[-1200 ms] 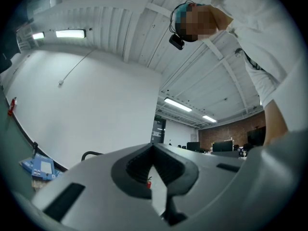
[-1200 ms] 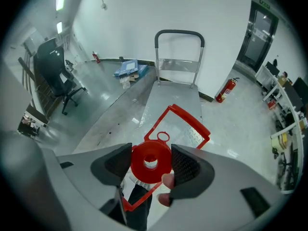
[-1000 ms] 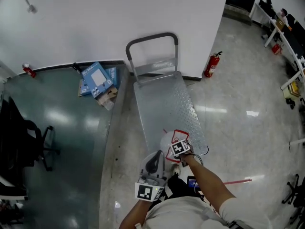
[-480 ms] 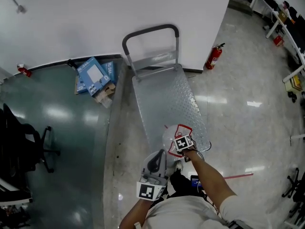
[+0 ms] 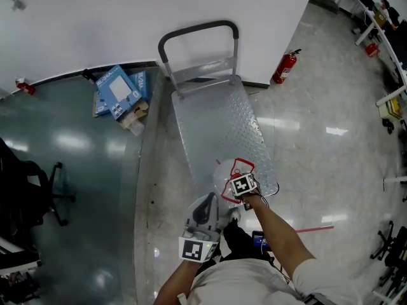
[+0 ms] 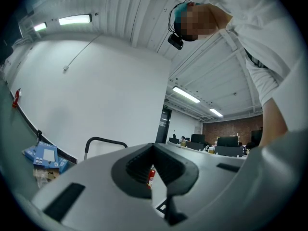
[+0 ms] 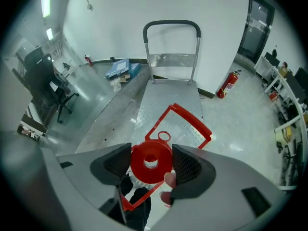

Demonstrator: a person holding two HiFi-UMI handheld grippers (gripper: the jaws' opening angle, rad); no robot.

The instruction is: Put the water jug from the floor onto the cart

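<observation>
Shifted slightly toward the tread-plate metal cart (image 5: 216,122), the translucent water jug (image 5: 222,175) was held at its near end, upright, long axis vertical, neck up. Its round red cap (image 7: 144,172) was pinched between the ridged jaws of the right gripper (image 7: 152,162), forearm outstretched, and the angular red handle (image 7: 192,125) lay beyond them. The left gripper (image 6: 155,171) was tilted upward, jaws drawn together on nothing.

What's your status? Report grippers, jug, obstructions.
Right gripper shut on jug at cap. Left gripper shut, empty. Jug over cart near end; touchdown unclear. Nothing else on cart.
</observation>
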